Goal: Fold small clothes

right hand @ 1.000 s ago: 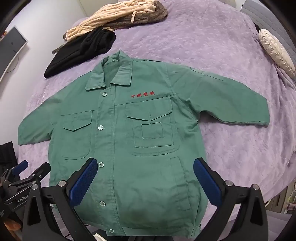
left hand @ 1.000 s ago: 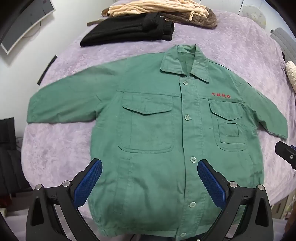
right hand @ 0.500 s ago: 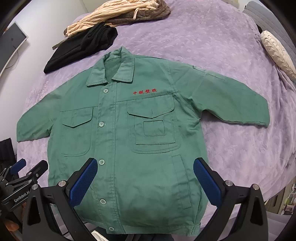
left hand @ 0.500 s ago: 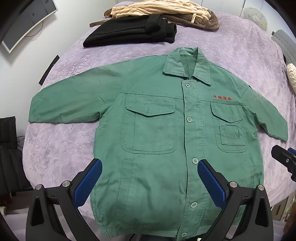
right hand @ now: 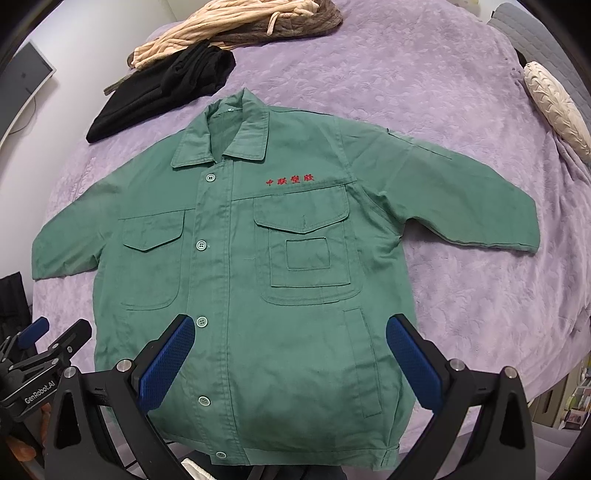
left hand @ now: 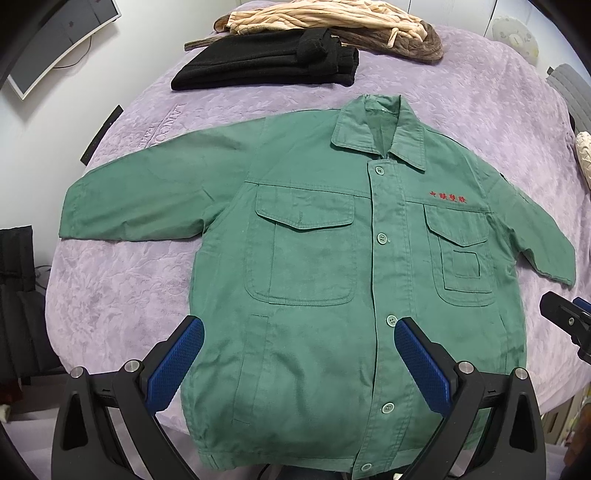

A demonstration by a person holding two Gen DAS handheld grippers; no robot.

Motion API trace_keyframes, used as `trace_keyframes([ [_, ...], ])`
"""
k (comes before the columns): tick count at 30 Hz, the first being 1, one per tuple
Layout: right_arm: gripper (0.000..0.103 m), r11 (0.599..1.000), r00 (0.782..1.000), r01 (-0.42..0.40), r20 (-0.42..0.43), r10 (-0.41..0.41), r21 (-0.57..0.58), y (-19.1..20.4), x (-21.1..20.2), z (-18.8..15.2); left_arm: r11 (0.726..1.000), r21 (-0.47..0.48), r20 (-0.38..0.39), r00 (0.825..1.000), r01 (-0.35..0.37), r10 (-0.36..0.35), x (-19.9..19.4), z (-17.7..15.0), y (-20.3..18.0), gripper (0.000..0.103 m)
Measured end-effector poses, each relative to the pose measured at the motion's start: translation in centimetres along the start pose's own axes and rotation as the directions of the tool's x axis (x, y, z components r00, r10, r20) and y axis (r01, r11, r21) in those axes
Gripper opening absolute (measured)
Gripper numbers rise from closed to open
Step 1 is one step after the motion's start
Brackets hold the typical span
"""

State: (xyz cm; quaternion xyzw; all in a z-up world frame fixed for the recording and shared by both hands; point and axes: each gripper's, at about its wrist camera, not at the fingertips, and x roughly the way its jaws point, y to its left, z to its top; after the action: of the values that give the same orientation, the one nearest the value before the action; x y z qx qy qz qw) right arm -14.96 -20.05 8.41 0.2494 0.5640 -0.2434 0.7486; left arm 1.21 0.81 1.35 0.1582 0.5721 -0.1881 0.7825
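Observation:
A small green button-up jacket (left hand: 314,258) (right hand: 229,280) with red embroidered lettering lies flat and face up on a purple bedspread (left hand: 118,295), both sleeves spread out. My left gripper (left hand: 295,362) hovers open above its lower left front, blue pads wide apart and empty. Over the lower right front, my right gripper (right hand: 290,358) is open too, holding nothing. Each gripper shows at the edge of the other's view: the right gripper (left hand: 569,321) and the left gripper (right hand: 44,350).
A folded black garment (left hand: 266,62) (right hand: 162,92) and a heap of beige and brown clothes (left hand: 332,26) (right hand: 229,29) lie beyond the collar. A cream cushion (right hand: 557,103) rests at the right. A monitor (left hand: 51,48) stands left; the bed's front edge is just below the hem.
Both grippers have drifted a little, so the jacket sits slightly lower and more centred in each view. The jacket itself has not moved, and both grippers stay open.

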Motion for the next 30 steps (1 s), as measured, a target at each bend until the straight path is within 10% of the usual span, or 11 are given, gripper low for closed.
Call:
trace_keyframes([
  [30,0.103,1.0,1.0,0.0,-0.001,0.0,-0.002,0.21,0.07,-0.15,1.0,-0.004,-0.001,1.0,-0.002,0.002,-0.07,-0.02,0.24,0.103],
])
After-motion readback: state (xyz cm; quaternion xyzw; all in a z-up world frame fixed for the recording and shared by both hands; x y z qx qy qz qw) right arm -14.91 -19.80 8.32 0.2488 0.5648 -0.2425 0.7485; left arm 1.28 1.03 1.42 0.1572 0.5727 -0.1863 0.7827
